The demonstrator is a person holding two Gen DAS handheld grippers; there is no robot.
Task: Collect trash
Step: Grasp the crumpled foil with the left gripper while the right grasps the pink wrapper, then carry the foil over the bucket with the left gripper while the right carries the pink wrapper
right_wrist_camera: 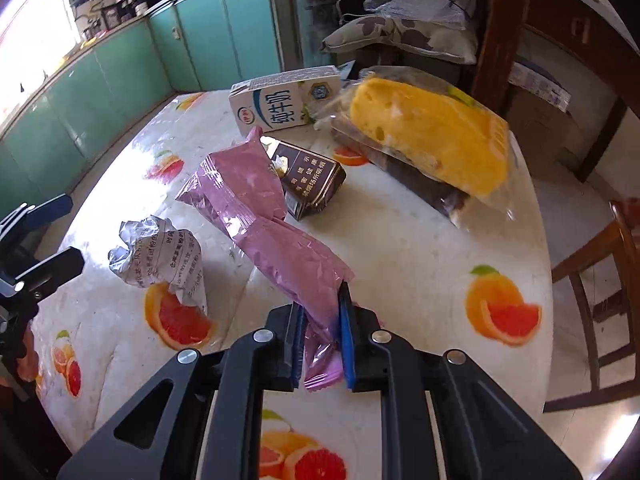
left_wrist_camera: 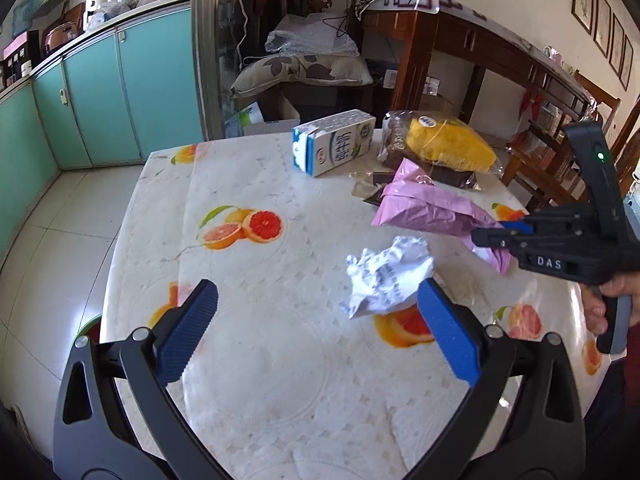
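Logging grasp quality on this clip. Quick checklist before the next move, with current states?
1. Right tool shut on pink wrapper: ok, pinched at its near end.
2. Wrapper free of neighbours: not ok, its far end lies against the dark brown box.
3. Left tool open: ok, nothing held.
4. Crumpled paper between the left tool's fingers: not ok, it sits beside the right-hand finger.
5. Milk carton and bread bag uncollected: ok, both on the table.
6. Trash bin location: cannot tell.
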